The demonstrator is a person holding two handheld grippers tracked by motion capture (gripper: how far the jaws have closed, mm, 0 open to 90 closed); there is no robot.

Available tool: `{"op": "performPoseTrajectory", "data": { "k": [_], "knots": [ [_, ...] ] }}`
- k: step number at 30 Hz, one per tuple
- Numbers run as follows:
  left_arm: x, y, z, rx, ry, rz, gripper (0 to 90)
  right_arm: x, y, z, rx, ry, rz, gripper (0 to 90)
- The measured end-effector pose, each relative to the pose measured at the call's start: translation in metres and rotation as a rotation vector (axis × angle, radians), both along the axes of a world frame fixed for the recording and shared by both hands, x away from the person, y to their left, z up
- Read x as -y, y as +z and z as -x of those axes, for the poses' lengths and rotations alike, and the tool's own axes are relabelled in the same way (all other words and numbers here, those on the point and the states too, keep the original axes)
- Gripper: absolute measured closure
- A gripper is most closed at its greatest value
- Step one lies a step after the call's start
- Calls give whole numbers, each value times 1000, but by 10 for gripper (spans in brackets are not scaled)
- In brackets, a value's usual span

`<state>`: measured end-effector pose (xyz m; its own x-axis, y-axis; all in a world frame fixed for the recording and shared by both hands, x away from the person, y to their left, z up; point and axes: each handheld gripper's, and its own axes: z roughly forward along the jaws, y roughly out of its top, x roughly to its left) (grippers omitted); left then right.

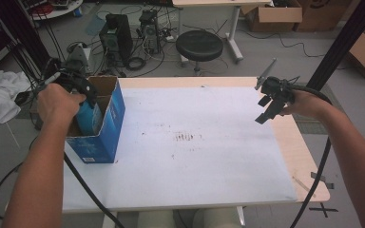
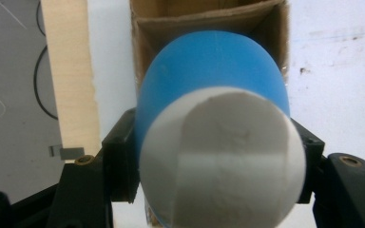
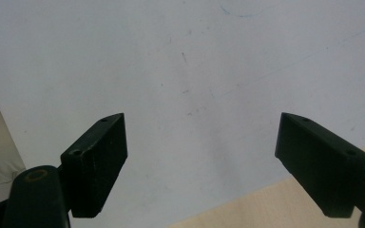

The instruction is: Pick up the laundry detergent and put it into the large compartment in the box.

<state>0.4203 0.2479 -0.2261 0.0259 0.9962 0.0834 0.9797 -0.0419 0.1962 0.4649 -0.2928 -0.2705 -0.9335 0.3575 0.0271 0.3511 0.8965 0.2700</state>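
**Bottle held at the mouth of the box**

The box (image 1: 105, 124), blue outside and brown card inside, stands open-topped at the left edge of the white table (image 1: 209, 156); all positions below are given from it. The left gripper (image 1: 86, 92) is just above the box's opening, its jaws closed against the two sides of a blue bottle (image 2: 209, 71) with a white end (image 2: 221, 161). In the high view the bottle sits partly inside the box, tilted; in the left gripper view its far end points down into the cardboard cavity. The right gripper (image 1: 270, 107) hangs well to the right of the box, over the table's far right margin, its jaws spread wide with nothing between them; beneath them lies bare white surface.

Handling, as a judgement: the bottle looks like smooth, rigid plastic, probably light, and its round wall may slip or roll under a flat pad. A grip across the widest part of the body, as now, seems soundest. Whether it holds liquid cannot be told.
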Motion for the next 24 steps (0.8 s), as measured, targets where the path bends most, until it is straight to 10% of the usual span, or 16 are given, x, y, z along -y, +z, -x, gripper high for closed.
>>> {"op": "performPoseTrajectory", "data": {
  "k": [24],
  "knots": [
    [4, -61, -3, -49, -45, -30, 381, 3, -7, -3, -11, -13, 14, 174]
  ]
}}
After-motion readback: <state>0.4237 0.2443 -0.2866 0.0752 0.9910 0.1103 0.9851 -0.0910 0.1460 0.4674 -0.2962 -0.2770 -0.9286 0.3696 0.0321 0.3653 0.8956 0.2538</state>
